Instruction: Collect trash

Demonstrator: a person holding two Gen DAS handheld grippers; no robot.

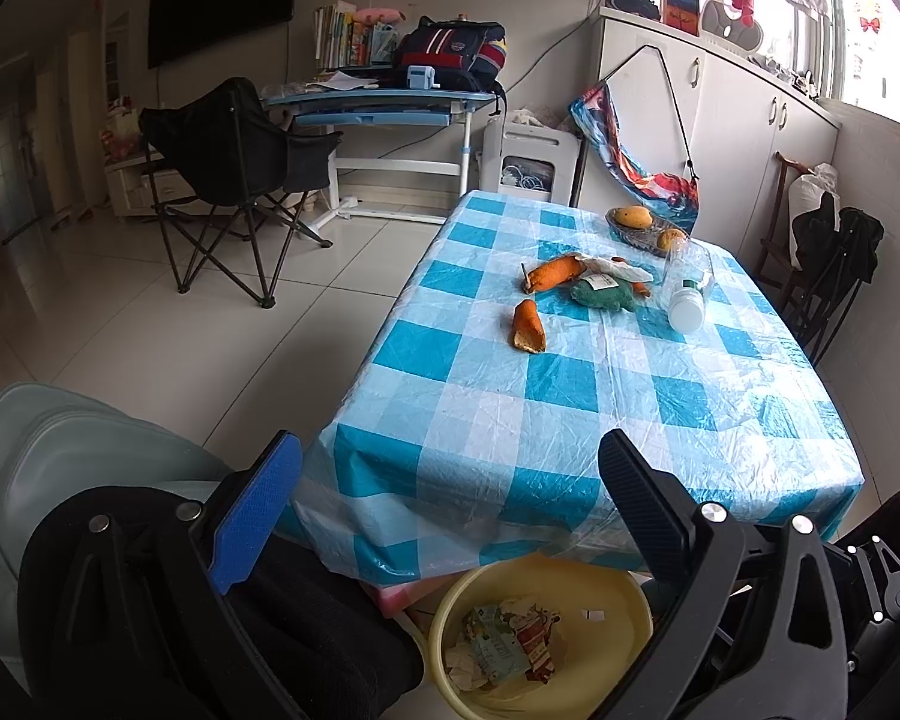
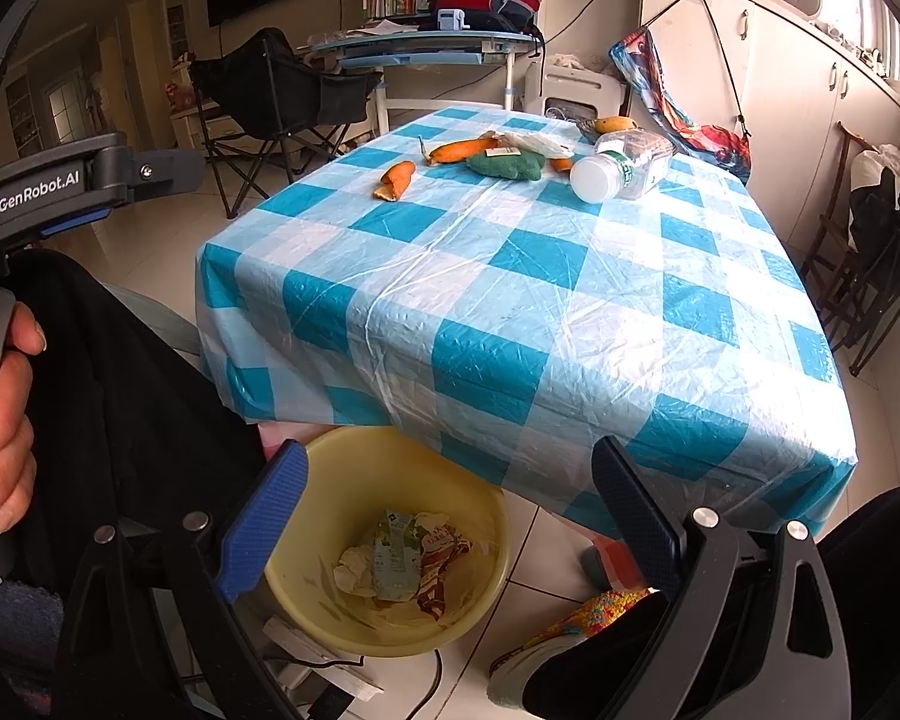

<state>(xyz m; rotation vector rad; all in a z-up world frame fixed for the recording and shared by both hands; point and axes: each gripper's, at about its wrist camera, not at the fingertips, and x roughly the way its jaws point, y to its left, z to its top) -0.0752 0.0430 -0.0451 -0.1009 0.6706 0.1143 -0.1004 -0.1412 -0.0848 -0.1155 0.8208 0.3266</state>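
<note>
Both grippers are held low at the near end of the table (image 1: 600, 396), which is covered by a blue-and-white checked plastic cloth. The left gripper (image 1: 450, 516) has its jaws spread wide with nothing between them. The right gripper (image 2: 450, 516) is likewise spread wide and empty. In the right wrist view a hand (image 2: 0, 420) grips the handle of the other device at the left edge.

A yellow basin (image 2: 480, 516) stands on the tiled floor, partly under the table's near edge. It holds crumpled wrappers and paper scraps (image 2: 402, 564); the printing on them is too small to read.

Trash remaining on the tabletop lies toward the far end:
- A small piece of orange peel (image 1: 528, 327), nearest the grippers, apart from the rest.
- A longer piece of orange peel (image 1: 555, 273) behind it, touching a white wrapper (image 1: 615, 267).
- A green crumpled item (image 1: 603, 295) bearing a white label, just beside the wrapper; whether it is cloth or packaging cannot be determined.
- A clear plastic bottle (image 1: 687, 288) with a white cap, lying on its side, cap toward the cameras.

At the far edge, a shallow dish (image 1: 642, 231) holds yellow fruit.

A shoe with a speckled upper (image 2: 570, 630) rests on the floor right of the basin.
</note>
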